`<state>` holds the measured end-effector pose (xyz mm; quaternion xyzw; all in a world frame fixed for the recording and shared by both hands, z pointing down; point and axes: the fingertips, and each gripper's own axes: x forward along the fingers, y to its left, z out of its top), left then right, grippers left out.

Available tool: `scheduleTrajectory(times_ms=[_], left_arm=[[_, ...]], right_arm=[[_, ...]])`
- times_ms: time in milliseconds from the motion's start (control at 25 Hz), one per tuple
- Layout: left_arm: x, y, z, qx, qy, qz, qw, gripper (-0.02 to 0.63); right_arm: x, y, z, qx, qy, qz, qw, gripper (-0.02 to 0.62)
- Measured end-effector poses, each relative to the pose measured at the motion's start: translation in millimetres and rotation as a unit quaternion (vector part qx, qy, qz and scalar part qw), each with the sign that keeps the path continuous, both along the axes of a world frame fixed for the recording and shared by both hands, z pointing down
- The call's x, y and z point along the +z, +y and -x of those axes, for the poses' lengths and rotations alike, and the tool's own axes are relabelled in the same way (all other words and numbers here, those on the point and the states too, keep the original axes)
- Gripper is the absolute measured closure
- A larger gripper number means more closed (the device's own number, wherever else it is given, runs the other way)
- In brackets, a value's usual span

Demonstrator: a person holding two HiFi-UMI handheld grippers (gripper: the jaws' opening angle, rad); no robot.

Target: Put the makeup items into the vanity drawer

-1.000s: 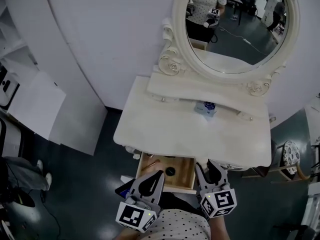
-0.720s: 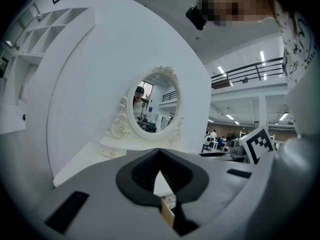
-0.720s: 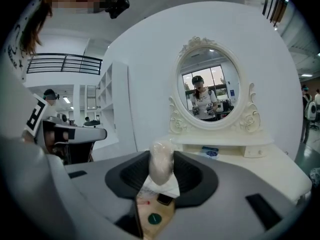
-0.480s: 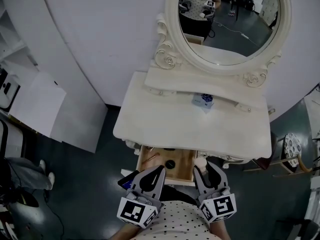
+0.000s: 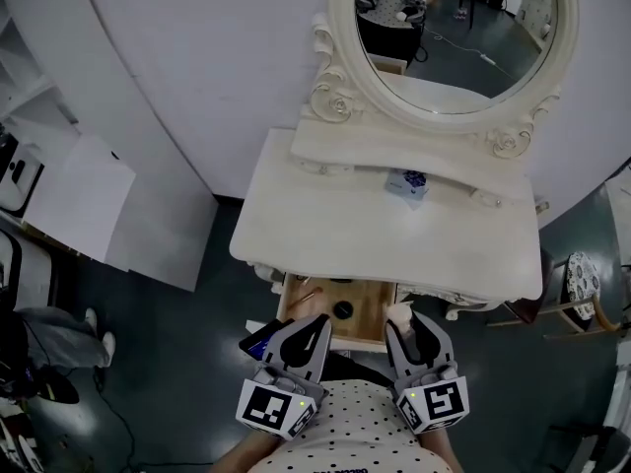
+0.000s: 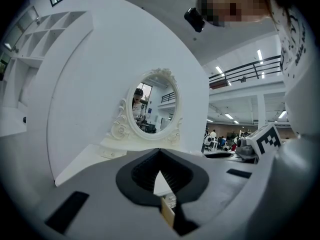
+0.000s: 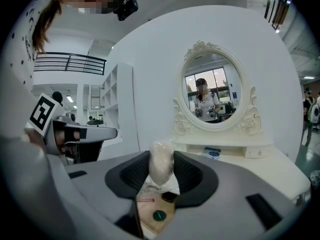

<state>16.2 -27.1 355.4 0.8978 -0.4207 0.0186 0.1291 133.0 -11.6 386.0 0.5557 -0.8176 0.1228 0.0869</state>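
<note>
The vanity's wooden drawer [image 5: 365, 315] stands pulled out under the white tabletop [image 5: 325, 235]. Inside lie a black round item [image 5: 342, 309] and a thin red-tipped stick [image 5: 308, 296]. My right gripper [image 5: 406, 323] hovers at the drawer's right front corner, shut on a pale egg-shaped makeup sponge [image 7: 161, 163]. The right gripper view looks past the sponge down into the drawer [image 7: 150, 219], where the round item [image 7: 159, 215] and the stick [image 7: 146, 200] show. My left gripper [image 5: 317, 321] sits over the drawer's front left, its tips [image 6: 160, 154] together with nothing between them.
A small blue-and-white box [image 5: 406, 183] rests at the back of the tabletop under the oval mirror [image 5: 454, 28]. A curved white wall [image 5: 177, 87] rises behind the vanity. A stool [image 5: 572, 299] stands at the right, over dark floor.
The head view has shifted a little. My right gripper, still carrying the sponge, has edged closer to the drawer's right side. The left gripper keeps its place over the drawer.
</note>
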Motion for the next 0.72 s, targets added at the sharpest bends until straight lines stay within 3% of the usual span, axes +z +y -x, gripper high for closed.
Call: scheduleTrajectory(times_ms=[720], left_arm=[[5.1,-4.2,-2.5,0.009,0.003,0.011,0.9999,0.597]], right_arm=[[3.4,-4.9,-4.2,0.010,-0.009,0.004,1.000,0.443]])
